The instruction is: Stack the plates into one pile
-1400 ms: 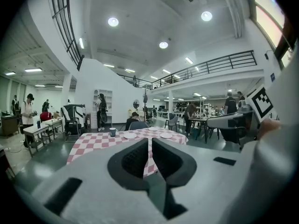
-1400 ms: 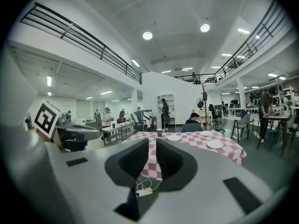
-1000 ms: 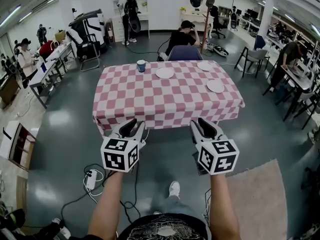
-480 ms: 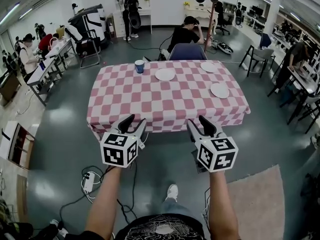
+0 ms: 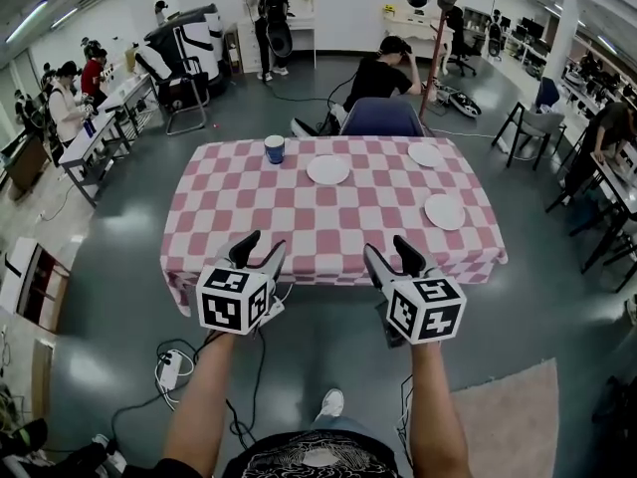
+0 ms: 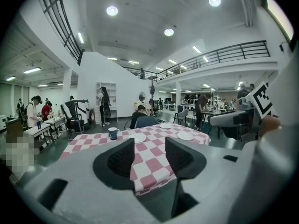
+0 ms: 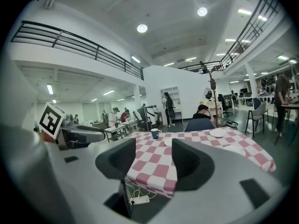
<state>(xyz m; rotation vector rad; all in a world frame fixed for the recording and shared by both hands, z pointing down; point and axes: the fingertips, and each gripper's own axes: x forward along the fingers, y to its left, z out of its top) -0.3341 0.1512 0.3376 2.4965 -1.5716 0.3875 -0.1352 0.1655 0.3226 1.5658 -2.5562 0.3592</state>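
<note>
Plates (image 5: 327, 169) sit well beyond both empty, opening tools (image 5: 263, 243) (image 5: 387, 248).

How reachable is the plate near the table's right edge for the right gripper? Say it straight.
Probably not yet: the right gripper hangs short of the table, fingers opening and empty; the plate lies well in. Nothing blocks the way; a step closer should do.

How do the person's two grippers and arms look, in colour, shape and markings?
Both the left gripper and the right gripper are light grey, with two dark-padded jaws and a white cube bearing black square markers. Their jaws are opening, nothing between them. The forearms are bare; no sleeves show. The person wears a dark shirt with a light print.
</note>
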